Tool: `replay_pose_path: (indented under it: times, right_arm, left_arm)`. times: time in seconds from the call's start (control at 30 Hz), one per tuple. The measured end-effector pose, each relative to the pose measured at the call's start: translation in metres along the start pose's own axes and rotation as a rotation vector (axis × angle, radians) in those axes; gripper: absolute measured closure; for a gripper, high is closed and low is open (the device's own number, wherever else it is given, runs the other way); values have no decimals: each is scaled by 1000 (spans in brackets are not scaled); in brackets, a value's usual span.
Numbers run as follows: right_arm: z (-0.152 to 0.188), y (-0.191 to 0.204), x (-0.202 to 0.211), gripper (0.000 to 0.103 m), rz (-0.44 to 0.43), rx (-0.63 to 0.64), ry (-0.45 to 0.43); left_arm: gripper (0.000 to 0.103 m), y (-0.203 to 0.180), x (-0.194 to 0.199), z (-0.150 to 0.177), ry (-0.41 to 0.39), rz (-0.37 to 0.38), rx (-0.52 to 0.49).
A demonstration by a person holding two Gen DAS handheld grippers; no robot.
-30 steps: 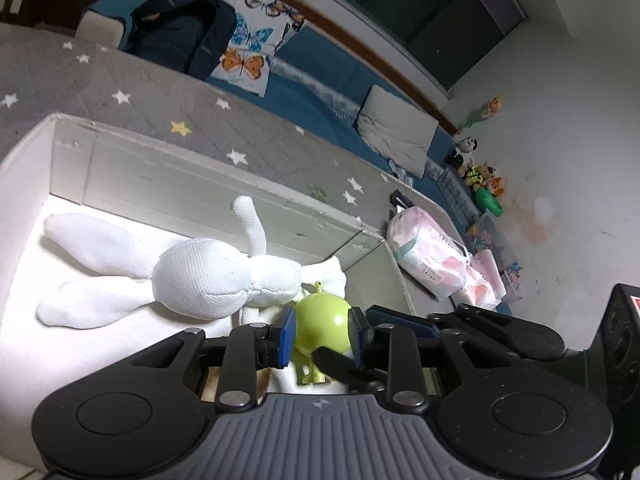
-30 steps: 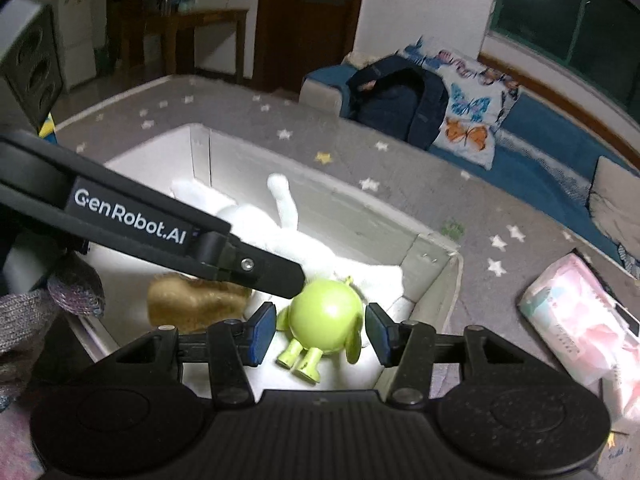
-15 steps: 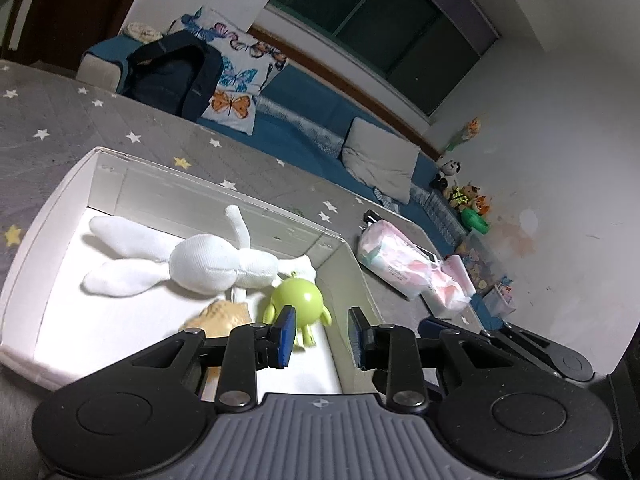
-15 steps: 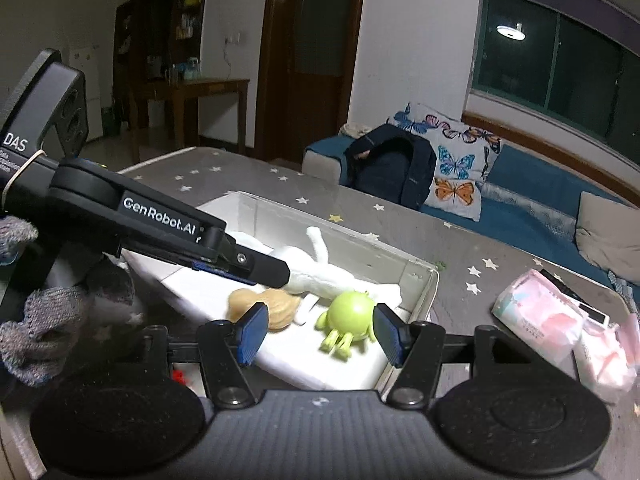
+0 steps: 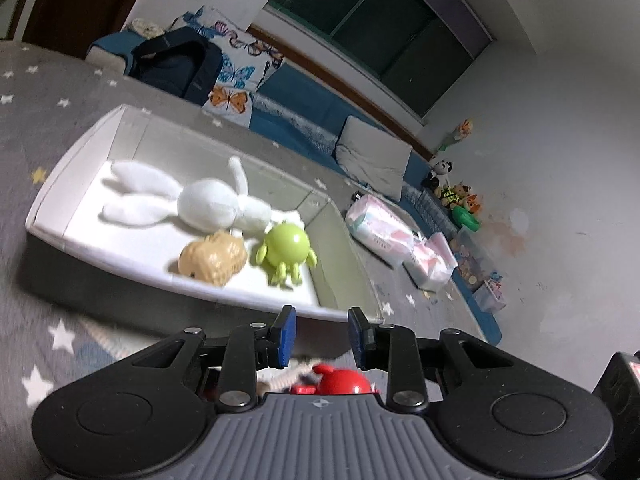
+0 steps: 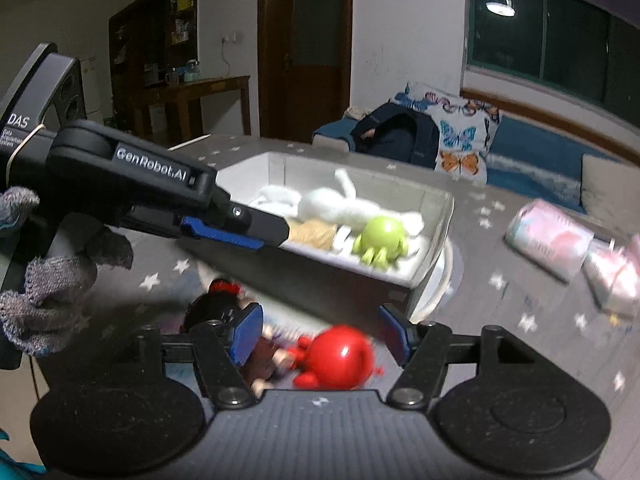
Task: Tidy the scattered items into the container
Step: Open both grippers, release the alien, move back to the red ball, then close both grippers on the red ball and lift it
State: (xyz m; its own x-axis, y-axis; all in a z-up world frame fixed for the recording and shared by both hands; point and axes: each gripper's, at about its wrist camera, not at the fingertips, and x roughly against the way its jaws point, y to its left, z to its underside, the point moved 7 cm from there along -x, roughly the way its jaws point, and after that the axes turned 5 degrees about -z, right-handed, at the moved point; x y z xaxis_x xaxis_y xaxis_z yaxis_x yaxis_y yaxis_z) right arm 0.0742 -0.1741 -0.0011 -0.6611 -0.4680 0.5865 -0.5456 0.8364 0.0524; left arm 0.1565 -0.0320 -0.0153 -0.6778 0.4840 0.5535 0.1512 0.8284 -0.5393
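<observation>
Now, right fingers: the right gripper has its blue pads spread wide and empty, either side of the red round toy, which lies on the star-patterned mat and is not yet pinched.
Left fingers: the left gripper holds its pads parted by a narrower gap with nothing between them; the same red toy shows just below and behind the tips.
Beside the red toy: a dark figure with a red top and a small brownish figure, both blurred and too unclear to name further.
Container: the white box sits just beyond both grippers, on the mat.
Already inside: the white plush rabbit, a tan plush lump and the green round toy, lying close together near the box's right end.
Outside, well apart: pink-and-white soft packs to the right of the box.
Step in hand: by my reading, reaching for the next scattered item, the red toy, with the right gripper.
Next move calls for: lowering so the pads straddle the toy's round body, closing squarely since a smooth ball may slip, then lifting over the near wall into a free patch of the box.
</observation>
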Motion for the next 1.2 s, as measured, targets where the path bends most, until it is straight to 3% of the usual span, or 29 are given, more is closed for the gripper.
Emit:
replay_pose_path:
  times: [0.5,0.8,1.07,1.2]
  right_arm:
    - [40,-28,-10,37,57,-178,41]
    - [44,-32,-22,40,12,-266,33]
    - [44,-32,-30,52,-12,-318,19]
    - [45,-32,-31,53,-15,-333,16]
  left_arm:
    - [72,-22,-36,33,144,48,-41]
    - [72,-29,-48,33,161,67,-44]
    - [71,-30,-51,33,167,76,-43]
    - [71,-32,-55,34,168,71,-59]
